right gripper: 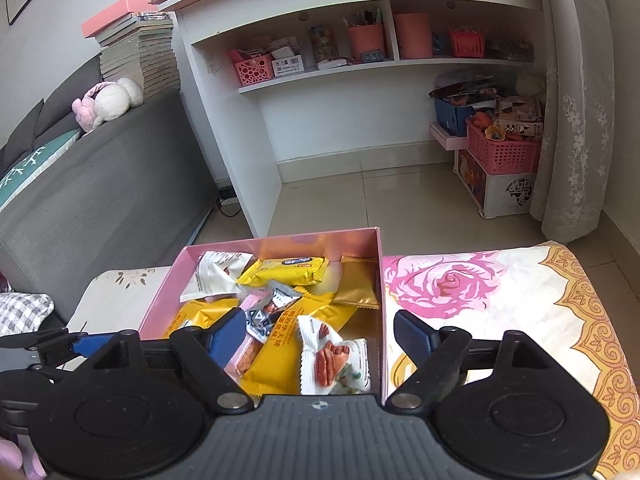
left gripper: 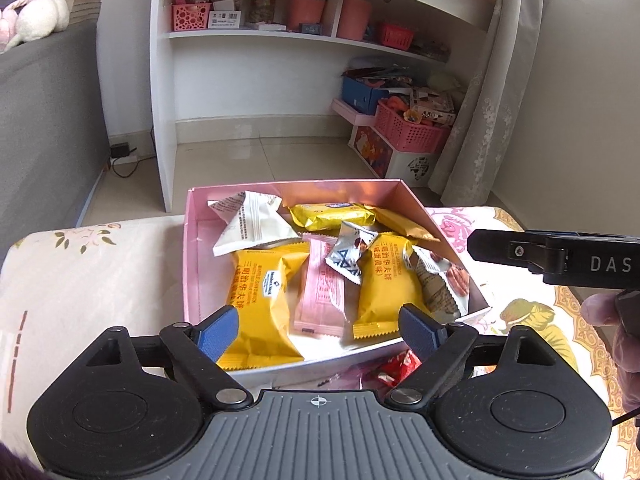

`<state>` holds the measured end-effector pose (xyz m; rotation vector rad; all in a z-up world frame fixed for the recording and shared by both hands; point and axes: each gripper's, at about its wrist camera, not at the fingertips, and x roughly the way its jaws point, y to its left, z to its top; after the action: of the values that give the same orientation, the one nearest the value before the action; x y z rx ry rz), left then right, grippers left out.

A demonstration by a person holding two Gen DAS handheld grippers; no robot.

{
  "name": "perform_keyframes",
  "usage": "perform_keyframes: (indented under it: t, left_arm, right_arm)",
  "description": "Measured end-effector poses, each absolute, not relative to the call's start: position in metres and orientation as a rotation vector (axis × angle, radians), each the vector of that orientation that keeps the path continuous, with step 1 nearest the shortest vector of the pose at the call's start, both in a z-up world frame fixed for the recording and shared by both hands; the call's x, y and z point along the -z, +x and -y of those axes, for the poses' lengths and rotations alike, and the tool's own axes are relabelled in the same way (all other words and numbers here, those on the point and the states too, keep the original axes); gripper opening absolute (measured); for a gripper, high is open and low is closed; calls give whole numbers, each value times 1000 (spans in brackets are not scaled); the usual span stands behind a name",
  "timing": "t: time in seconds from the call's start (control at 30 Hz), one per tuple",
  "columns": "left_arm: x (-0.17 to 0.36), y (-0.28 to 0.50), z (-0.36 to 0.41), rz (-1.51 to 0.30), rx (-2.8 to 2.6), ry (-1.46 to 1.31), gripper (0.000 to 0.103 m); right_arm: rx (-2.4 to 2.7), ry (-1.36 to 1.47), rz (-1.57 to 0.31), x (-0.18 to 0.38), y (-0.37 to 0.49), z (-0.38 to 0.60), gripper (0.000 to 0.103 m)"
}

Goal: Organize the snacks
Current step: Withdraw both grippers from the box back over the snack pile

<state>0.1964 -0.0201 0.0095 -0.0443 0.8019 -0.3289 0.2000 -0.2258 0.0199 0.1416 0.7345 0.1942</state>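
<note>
A pink box (left gripper: 192,264) stands on a floral cloth and holds several snack packets: yellow waffle packets (left gripper: 262,300), a pink bar (left gripper: 322,300), white nut packets (left gripper: 252,224) and a gold packet (right gripper: 358,282). The box also shows in the right wrist view (right gripper: 380,320). My left gripper (left gripper: 318,330) is open and empty, hovering over the box's near edge. My right gripper (right gripper: 320,338) is open and empty over the box's near right side, above a white pecan packet (right gripper: 334,364). A red wrapper (left gripper: 396,366) lies on the cloth just outside the box.
The floral cloth (right gripper: 500,300) spreads to the right of the box. Beyond the surface stand a white shelf unit (left gripper: 248,40), pink baskets (left gripper: 408,128) on the tiled floor, a curtain (right gripper: 572,120) and a grey sofa (right gripper: 100,200) at left.
</note>
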Motion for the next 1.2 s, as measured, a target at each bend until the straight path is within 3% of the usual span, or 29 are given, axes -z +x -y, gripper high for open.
perform_keyframes:
  t: [0.47,1.2]
  left_arm:
    - [-23,130,-9,-836,288,-13,98]
    - [27,103,-30,-855,201,-56,100]
  right_arm:
    - [-211,70,-743,-36,135,205,93]
    - [-335,-76,-813,24,83,176,94]
